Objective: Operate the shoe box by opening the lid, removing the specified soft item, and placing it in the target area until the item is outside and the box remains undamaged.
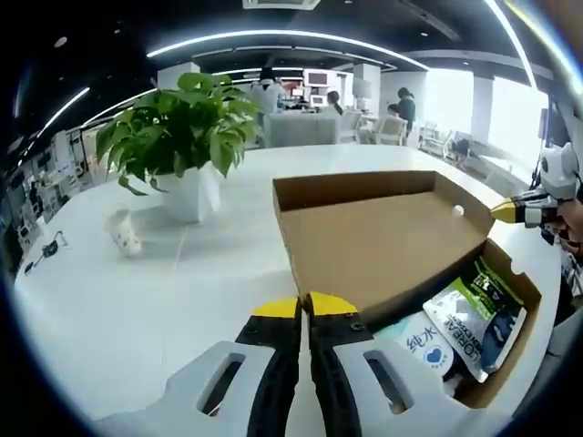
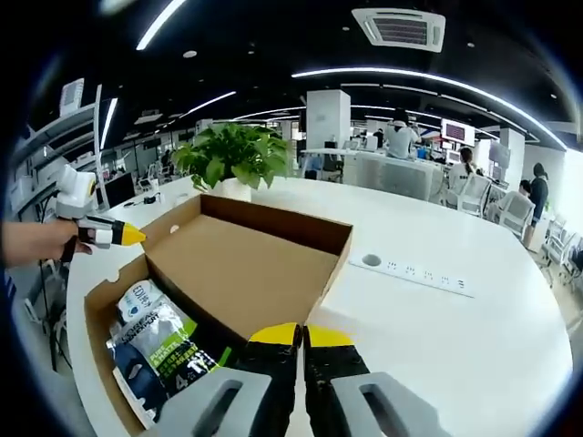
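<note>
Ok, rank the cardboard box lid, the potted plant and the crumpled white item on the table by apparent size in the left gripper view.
1. Open brown cardboard box lid, largest.
2. Leafy green plant in its white pot.
3. Small crumpled white item, smallest.
The lid is nearer the camera, which exaggerates its lead.

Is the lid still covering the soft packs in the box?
No. The lid is flipped open, and the soft packs lie uncovered in the shoe box. Nothing visible blocks the right gripper from them.

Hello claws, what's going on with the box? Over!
Both claws shut, empty. Shoe box lid open, soft packs inside. Nothing blocking.
</note>
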Action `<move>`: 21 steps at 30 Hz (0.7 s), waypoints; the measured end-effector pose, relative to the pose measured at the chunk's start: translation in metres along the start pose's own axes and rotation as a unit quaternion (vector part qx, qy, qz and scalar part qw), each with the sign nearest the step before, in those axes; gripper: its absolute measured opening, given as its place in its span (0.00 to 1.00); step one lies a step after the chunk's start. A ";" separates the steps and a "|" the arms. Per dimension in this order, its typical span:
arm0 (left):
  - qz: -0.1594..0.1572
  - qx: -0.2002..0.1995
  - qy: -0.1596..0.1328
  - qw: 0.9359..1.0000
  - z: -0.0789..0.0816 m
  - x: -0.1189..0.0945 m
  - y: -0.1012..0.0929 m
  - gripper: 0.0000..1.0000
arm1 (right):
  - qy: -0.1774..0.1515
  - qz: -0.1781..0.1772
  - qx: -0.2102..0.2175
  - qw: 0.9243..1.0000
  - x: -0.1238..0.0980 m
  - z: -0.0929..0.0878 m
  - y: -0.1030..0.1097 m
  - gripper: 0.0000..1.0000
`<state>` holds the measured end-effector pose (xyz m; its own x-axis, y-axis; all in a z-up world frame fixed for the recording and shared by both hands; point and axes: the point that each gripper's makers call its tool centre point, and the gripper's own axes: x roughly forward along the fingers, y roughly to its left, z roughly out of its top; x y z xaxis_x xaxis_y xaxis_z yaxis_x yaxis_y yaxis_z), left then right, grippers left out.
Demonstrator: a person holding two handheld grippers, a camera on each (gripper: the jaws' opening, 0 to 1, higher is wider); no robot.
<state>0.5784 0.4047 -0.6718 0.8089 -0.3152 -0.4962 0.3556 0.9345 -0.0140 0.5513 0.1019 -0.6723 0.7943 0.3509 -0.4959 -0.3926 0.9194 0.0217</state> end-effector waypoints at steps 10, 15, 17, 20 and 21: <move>0.000 0.004 0.007 1.000 0.000 0.003 0.000 0.00 | 0.002 0.001 0.004 1.000 0.004 0.000 -0.002 0.00; 0.000 0.006 0.012 1.000 0.000 0.006 0.001 0.00 | 0.004 0.001 0.003 1.000 0.007 -0.001 -0.004 0.00; 0.000 0.008 0.013 1.000 -0.001 0.007 0.003 0.01 | 0.005 0.001 0.000 1.000 0.007 -0.002 -0.004 0.00; 0.000 0.008 0.015 1.000 -0.001 0.008 0.003 0.01 | 0.005 0.001 0.001 1.000 0.008 -0.002 -0.005 0.00; 0.000 0.008 0.016 1.000 -0.001 0.008 0.003 0.01 | 0.006 0.001 0.001 1.000 0.009 -0.002 -0.006 0.00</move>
<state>0.5856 0.4052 -0.6769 0.7937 -0.3087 -0.5242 0.3625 0.9320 -0.0001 0.5596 0.0995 -0.6788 0.7877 0.3514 -0.5060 -0.3935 0.9190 0.0255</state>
